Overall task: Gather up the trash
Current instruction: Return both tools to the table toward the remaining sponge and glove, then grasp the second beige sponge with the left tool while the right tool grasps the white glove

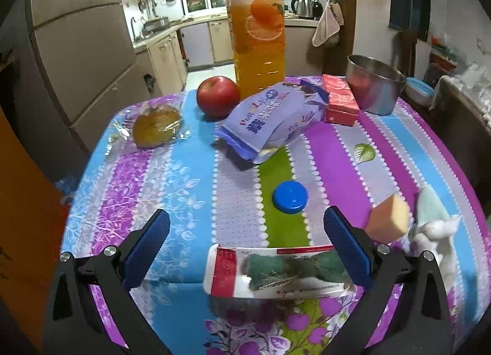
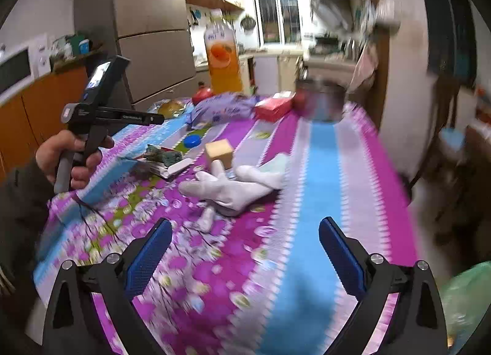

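Observation:
My left gripper (image 1: 245,232) is open and empty, its blue pads on either side of a flat wrapper with a green scouring pad (image 1: 276,269) at the table's near edge. A blue bottle cap (image 1: 290,196) lies just beyond it. A purple snack bag (image 1: 273,119) lies further back. My right gripper (image 2: 245,238) is open and empty above the near right of the table. White crumpled gloves (image 2: 236,183) lie ahead of it, with a yellow sponge block (image 2: 219,152), the wrapper (image 2: 162,158) and the cap (image 2: 192,141) beyond. The left gripper's body shows in the right wrist view, held in a hand (image 2: 76,158).
A tall orange juice bottle (image 1: 257,27), a red apple (image 1: 218,96), a wrapped bun (image 1: 156,129), a red box (image 1: 339,99) and a steel pot (image 1: 374,83) stand at the back of the table (image 1: 184,183). A green bag (image 2: 466,303) shows at lower right. A fridge stands at left.

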Action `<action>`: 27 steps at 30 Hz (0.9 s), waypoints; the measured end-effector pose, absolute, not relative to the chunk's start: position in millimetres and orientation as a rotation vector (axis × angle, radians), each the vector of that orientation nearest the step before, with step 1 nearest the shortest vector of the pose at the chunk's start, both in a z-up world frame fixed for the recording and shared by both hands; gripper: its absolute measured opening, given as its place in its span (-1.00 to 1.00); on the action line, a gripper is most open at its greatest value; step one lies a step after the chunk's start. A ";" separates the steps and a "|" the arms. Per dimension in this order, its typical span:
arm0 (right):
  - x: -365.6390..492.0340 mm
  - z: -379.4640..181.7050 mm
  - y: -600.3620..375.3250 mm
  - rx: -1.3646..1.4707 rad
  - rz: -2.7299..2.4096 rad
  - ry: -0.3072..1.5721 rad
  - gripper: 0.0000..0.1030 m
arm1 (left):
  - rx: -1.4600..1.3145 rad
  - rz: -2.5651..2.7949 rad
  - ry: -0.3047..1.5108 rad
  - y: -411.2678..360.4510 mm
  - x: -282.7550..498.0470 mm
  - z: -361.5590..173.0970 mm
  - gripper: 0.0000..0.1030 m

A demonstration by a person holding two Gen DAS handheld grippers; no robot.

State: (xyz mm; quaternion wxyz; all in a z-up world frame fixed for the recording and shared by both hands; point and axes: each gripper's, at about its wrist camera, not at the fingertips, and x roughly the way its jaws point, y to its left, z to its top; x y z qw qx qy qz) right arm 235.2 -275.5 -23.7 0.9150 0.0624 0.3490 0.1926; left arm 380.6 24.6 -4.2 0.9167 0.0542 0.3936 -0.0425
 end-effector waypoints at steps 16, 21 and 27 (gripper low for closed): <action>333.3 -15.8 -208.0 -0.387 0.501 0.805 -0.03 | 0.049 -0.146 0.796 53.0 368.3 -13.2 0.88; 370.9 -31.2 -190.6 -0.557 0.518 0.944 -0.07 | 0.054 -0.201 0.800 48.0 364.1 -15.1 0.88; 387.7 -54.6 -177.6 -0.622 0.578 1.044 -0.18 | 0.018 -0.232 0.827 53.5 369.5 -20.0 0.88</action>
